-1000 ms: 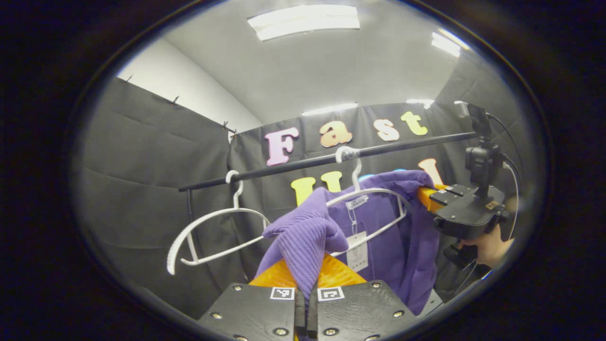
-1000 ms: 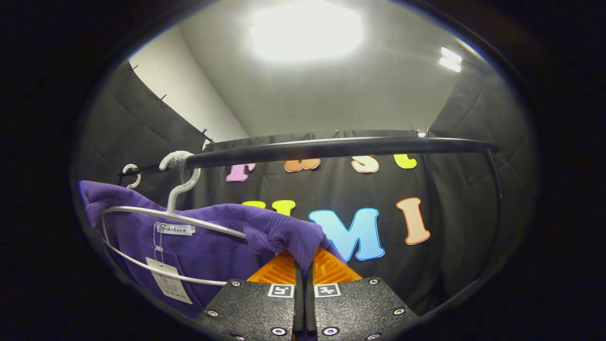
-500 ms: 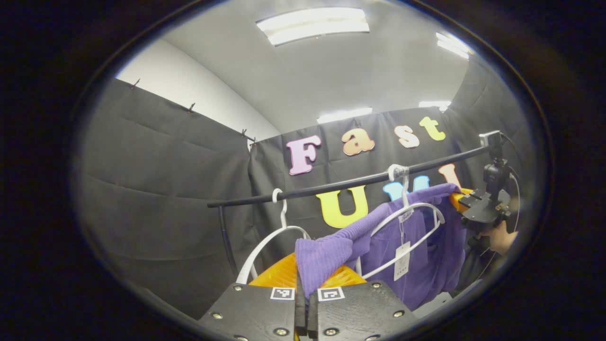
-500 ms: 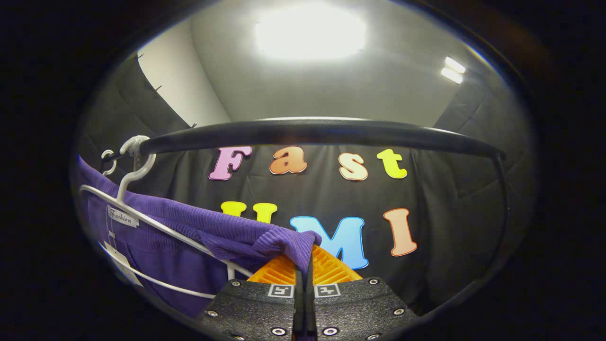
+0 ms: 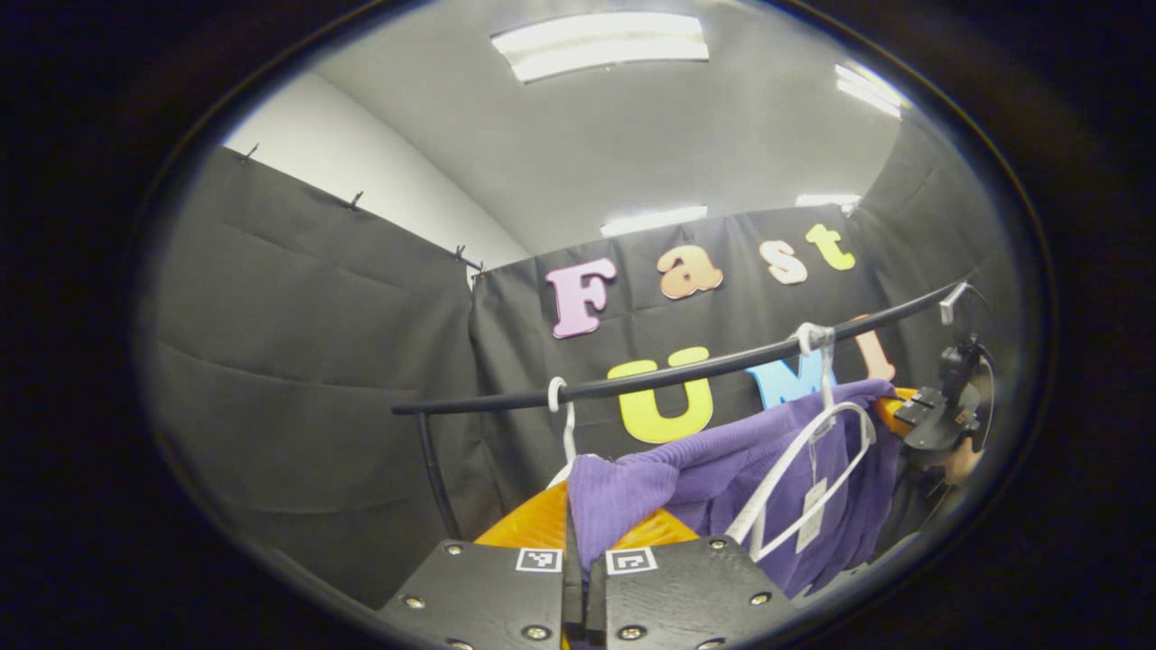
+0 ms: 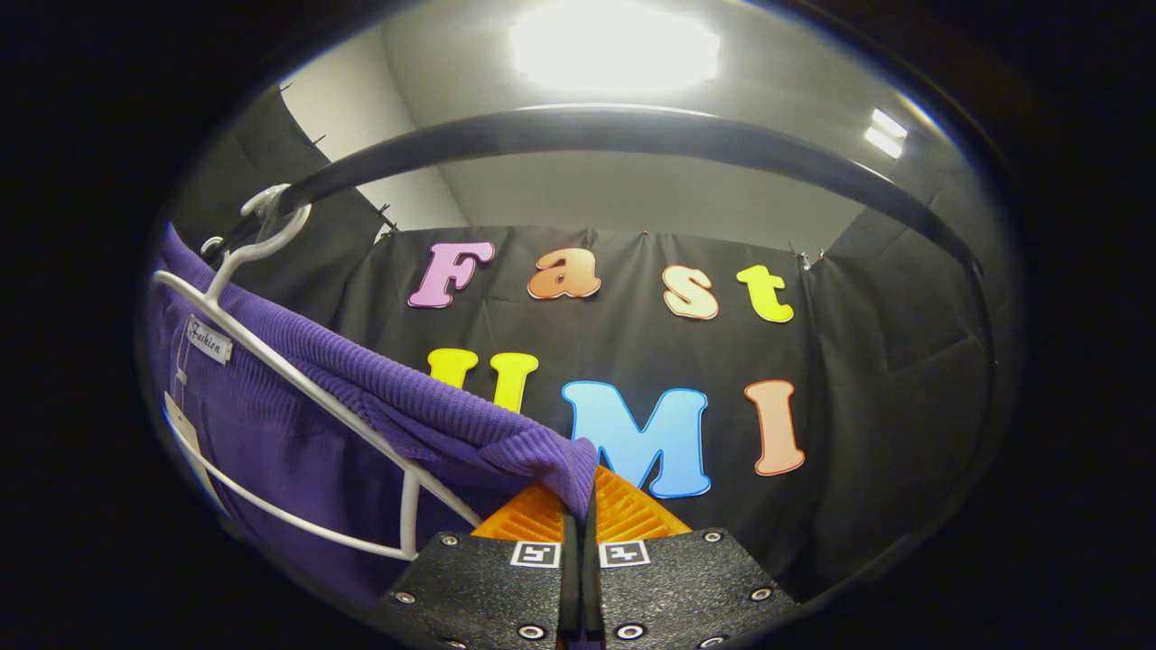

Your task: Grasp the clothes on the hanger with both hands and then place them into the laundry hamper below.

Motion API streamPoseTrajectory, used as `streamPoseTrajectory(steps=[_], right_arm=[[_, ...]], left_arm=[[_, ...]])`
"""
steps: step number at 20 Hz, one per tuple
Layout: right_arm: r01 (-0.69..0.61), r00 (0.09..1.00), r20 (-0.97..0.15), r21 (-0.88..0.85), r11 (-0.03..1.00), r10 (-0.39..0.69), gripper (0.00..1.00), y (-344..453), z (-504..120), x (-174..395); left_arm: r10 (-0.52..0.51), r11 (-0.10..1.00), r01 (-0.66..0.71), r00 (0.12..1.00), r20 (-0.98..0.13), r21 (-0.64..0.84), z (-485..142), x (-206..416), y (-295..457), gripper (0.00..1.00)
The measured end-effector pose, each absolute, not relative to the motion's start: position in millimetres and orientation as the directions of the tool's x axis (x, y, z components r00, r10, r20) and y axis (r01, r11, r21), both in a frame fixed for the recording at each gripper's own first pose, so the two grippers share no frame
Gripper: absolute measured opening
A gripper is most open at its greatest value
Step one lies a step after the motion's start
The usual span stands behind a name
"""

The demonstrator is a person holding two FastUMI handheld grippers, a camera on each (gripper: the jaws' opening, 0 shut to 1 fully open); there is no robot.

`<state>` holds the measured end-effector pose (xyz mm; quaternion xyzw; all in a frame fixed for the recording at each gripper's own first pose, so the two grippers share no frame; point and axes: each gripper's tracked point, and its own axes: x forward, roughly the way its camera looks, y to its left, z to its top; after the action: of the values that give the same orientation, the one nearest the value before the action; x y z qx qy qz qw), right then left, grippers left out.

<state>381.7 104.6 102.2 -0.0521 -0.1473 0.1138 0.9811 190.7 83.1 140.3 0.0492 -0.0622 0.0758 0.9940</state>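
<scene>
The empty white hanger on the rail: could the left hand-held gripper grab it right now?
Probably not. The left hand-held gripper is shut on the purple sweater, so it has no free fingers. The empty hanger hangs close behind that bunched cloth, partly hidden; the sweater would need releasing first.

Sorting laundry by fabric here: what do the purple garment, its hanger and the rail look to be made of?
Purple garment: a ribbed knit, soft and matte, going by its fine ridges and limp drape. White hanger: thin, smooth and slightly glossy, likely plastic or coated wire. Black rail: a smooth round tube with a faint sheen, probably painted metal.
</scene>
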Motion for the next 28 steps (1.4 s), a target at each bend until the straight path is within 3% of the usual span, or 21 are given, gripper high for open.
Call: streamPoseTrajectory(steps=[2,3,11,13,14,16,17,18,20,28], right_arm=[[-0.202,0.936,0.262,-0.149,0.968,0.236,0.01,106,97,387],[-0.198,0.942,0.246,-0.15,0.969,0.23,0.01,105,92,391],[-0.178,0.977,0.1,-0.113,0.978,0.189,0.02,91,33,400],[-0.179,0.977,0.099,-0.113,0.977,0.19,0.02,93,29,398],[-0.18,0.977,0.095,-0.112,0.977,0.191,0.02,94,29,399],[-0.194,0.978,0.066,-0.096,0.976,0.2,0.02,96,23,399],[-0.2,0.977,0.052,-0.086,0.976,0.205,0.02,97,20,398],[-0.203,0.977,0.042,-0.085,0.975,0.207,0.02,97,16,397],[-0.212,0.977,0.015,-0.102,0.972,0.215,0.02,99,1,389],[-0.244,0.966,-0.12,-0.107,0.964,0.231,0.02,97,-51,345]], left_arm=[[0.137,0.985,-0.146,0.986,0.1,0.093,126,203,85,0.07],[0.126,0.987,-0.133,0.988,0.087,0.088,119,206,84,0.02],[0.059,0.998,-0.059,0.998,0.012,0.026,73,220,68,0.03],[0.057,0.998,-0.058,0.998,0.02,0.029,71,217,72,0.07],[0.056,0.998,-0.056,0.998,0.018,0.031,67,216,71,0.0],[0.053,0.998,-0.053,0.999,-0.005,0.026,54,214,73,0.07],[0.055,0.998,-0.055,0.998,-0.018,0.021,47,211,75,0.02],[0.055,0.998,-0.054,0.998,-0.028,0.014,38,210,75,0.07],[0.061,0.998,-0.059,0.997,-0.054,0.022,23,204,75,0.03],[0.057,0.998,-0.056,0.992,-0.116,0.014,-17,165,73,0.03]])
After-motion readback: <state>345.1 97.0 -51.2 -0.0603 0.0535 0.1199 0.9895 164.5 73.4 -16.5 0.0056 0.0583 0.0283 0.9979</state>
